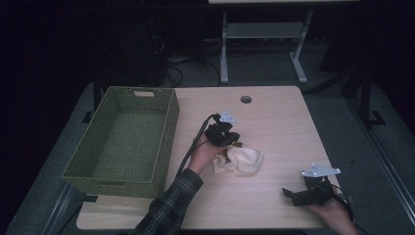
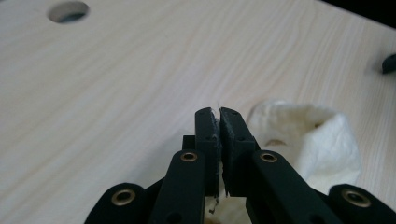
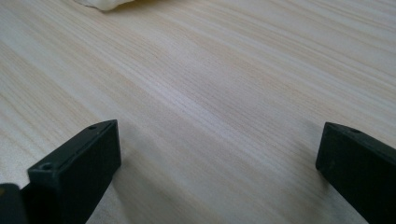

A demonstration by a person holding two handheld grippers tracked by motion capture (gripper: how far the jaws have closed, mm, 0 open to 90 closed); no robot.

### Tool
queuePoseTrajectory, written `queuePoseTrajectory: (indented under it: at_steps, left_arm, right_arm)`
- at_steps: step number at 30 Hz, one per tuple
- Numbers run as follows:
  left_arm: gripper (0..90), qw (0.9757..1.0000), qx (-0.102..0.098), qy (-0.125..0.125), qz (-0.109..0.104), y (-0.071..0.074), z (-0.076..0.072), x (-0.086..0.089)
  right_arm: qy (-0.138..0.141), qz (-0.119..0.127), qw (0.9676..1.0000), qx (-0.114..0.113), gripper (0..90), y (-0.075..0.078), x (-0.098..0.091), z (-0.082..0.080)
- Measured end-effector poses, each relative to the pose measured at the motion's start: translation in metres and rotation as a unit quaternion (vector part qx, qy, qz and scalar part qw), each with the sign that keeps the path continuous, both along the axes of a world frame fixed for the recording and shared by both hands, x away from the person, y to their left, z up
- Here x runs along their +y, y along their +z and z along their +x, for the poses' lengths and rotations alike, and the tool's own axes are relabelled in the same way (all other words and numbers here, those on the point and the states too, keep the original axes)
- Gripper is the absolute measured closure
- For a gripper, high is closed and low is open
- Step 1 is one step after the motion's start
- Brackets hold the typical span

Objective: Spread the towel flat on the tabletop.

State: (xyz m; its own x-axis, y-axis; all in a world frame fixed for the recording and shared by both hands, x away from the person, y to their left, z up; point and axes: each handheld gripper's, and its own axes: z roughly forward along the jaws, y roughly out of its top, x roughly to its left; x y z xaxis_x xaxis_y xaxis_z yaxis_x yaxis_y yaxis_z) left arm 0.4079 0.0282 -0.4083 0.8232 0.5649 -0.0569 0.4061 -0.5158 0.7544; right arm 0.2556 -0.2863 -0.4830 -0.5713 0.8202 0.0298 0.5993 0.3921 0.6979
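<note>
The left gripper (image 1: 230, 140), jaws pressed together, meets the cream cloth's (image 1: 243, 161) upper-left edge at mid-table (image 1: 274, 117); whether fabric is pinched is unclear. The right gripper (image 1: 289, 194) rests apart, jaws wide; bare wood surrounds the cloth, the green basket (image 1: 122, 142) left.

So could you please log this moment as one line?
left tool: shut on cream cloth | right tool: open, idle on table | green basket: empty

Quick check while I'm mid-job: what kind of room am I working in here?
Probably a lab or workshop, dimly lit. A light wooden table with a cable hole stands on grey floor. Behind it are another bench's metal legs and loose cables. A green woven basket and a cream cloth are the props.
</note>
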Motion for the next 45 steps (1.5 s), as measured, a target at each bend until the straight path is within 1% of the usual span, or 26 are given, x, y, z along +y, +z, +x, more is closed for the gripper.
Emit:
queuePoseTrajectory:
  at_steps: [2, 3, 7, 9, 11, 14, 15, 16, 17, 18, 20, 21, 22, 23, 24, 26, 30, 32, 34, 35, 37, 38, 40, 41, 42, 45]
  left_arm:
    - [85.8, 0.9999, -0.007, 0.008, -0.002, 0.006, 0.004, 0.005]
    - [85.8, 0.9998, -0.010, 0.016, -0.005, 0.010, 0.006, 0.007]
    - [85.8, 0.9991, -0.017, 0.035, -0.012, 0.018, 0.016, 0.016]
    - [85.8, 0.9987, -0.025, 0.043, -0.013, 0.022, 0.020, 0.021]
    - [85.8, 0.9982, -0.028, 0.049, -0.018, 0.025, 0.024, 0.026]
    - [85.9, 0.9968, -0.038, 0.065, -0.028, 0.034, 0.029, 0.032]
    - [85.9, 0.9955, -0.046, 0.075, -0.035, 0.038, 0.030, 0.035]
    - [85.9, 0.9948, -0.051, 0.081, -0.036, 0.040, 0.031, 0.037]
    - [85.9, 0.9927, -0.057, 0.096, -0.045, 0.044, 0.032, 0.040]
    - [85.9, 0.9915, -0.059, 0.104, -0.053, 0.046, 0.033, 0.043]
    - [85.9, 0.9890, -0.066, 0.121, -0.055, 0.050, 0.035, 0.049]
    - [85.9, 0.9881, -0.067, 0.126, -0.057, 0.050, 0.036, 0.051]
    - [85.8, 0.9879, -0.063, 0.130, -0.058, 0.049, 0.037, 0.052]
    - [85.3, 0.9888, -0.053, 0.130, -0.050, 0.045, 0.039, 0.053]
    - [84.1, 0.9894, -0.048, 0.129, -0.047, 0.042, 0.040, 0.053]
    - [77.7, 0.9898, -0.038, 0.130, -0.044, 0.035, 0.040, 0.052]
    - [63.9, 0.9910, -0.028, 0.126, -0.037, 0.027, 0.035, 0.052]
    - [60.4, 0.9917, -0.024, 0.121, -0.036, 0.025, 0.030, 0.052]
    - [59.1, 0.9930, -0.020, 0.112, -0.032, 0.023, 0.022, 0.052]
    - [59.1, 0.9930, -0.019, 0.112, -0.032, 0.021, 0.018, 0.052]
    - [59.1, 0.9944, -0.015, 0.101, -0.027, 0.018, 0.010, 0.053]
    - [59.1, 0.9946, -0.010, 0.100, -0.027, 0.016, 0.005, 0.055]
    - [59.1, 0.9949, -0.003, 0.096, -0.033, 0.012, -0.002, 0.056]
    - [59.1, 0.9952, -0.002, 0.092, -0.031, 0.010, -0.007, 0.056]
    - [59.1, 0.9958, 0.000, 0.086, -0.030, 0.007, -0.012, 0.057]
    - [58.5, 0.9967, 0.005, 0.076, -0.027, 0.000, -0.024, 0.057]
  right_arm:
    - [0.000, 0.000, 1.0000, 0.000, 0.0, 0.000, 0.000, 0.000]
    - [0.000, 0.000, 1.0000, 0.000, 0.0, 0.000, 0.000, 0.000]
    - [0.001, -0.001, 1.0000, 0.000, 0.0, 0.000, 0.000, 0.000]
    - [0.000, 0.000, 1.0000, 0.000, 0.0, 0.000, 0.000, 0.000]
    - [0.000, -0.001, 1.0000, 0.000, 0.0, 0.000, 0.000, 0.000]
    - [0.001, -0.001, 1.0000, 0.000, 0.0, 0.000, 0.000, 0.000]
    - [0.001, -0.001, 1.0000, 0.000, 0.0, 0.000, 0.000, 0.000]
    - [0.001, -0.001, 1.0000, 0.000, 0.0, 0.000, 0.000, 0.000]
    - [0.001, -0.001, 1.0000, -0.001, 0.0, 0.000, 0.000, 0.000]
    - [0.001, -0.001, 1.0000, -0.001, 0.0, 0.000, 0.000, 0.000]
    - [0.001, -0.001, 1.0000, -0.001, 0.0, 0.000, 0.000, 0.000]
    - [0.001, -0.001, 1.0000, -0.001, 0.0, 0.000, 0.000, 0.000]
    - [0.001, -0.001, 1.0000, -0.001, 0.0, 0.000, 0.000, 0.000]
    - [0.002, -0.001, 1.0000, -0.001, 0.0, 0.000, 0.000, 0.000]
    - [0.002, -0.001, 1.0000, -0.001, 0.0, 0.000, 0.000, 0.000]
    - [0.002, -0.001, 1.0000, -0.002, 0.0, 0.000, 0.000, 0.000]
    - [0.002, -0.001, 1.0000, -0.001, 0.0, 0.000, 0.000, 0.000]
    - [0.003, -0.001, 1.0000, -0.001, 0.0, 0.000, 0.000, 0.000]
    - [0.003, -0.001, 1.0000, -0.001, 0.0, 0.000, 0.000, 0.000]
    - [0.003, -0.001, 1.0000, -0.001, 0.0, 0.000, 0.000, 0.000]
    - [0.004, 0.000, 1.0000, -0.001, 0.7, 0.000, 0.000, 0.000]
    - [0.005, 0.000, 1.0000, -0.002, 2.6, 0.000, 0.000, 0.000]
    - [0.010, 0.005, 0.9999, 0.001, 13.1, 0.004, 0.000, -0.002]
    - [0.014, 0.011, 0.9998, 0.001, 14.1, 0.005, 0.000, -0.001]
    - [0.012, 0.017, 0.9998, 0.001, 14.3, 0.007, 0.001, -0.001]
    - [0.012, 0.023, 0.9997, -0.006, 17.4, 0.012, 0.003, 0.001]
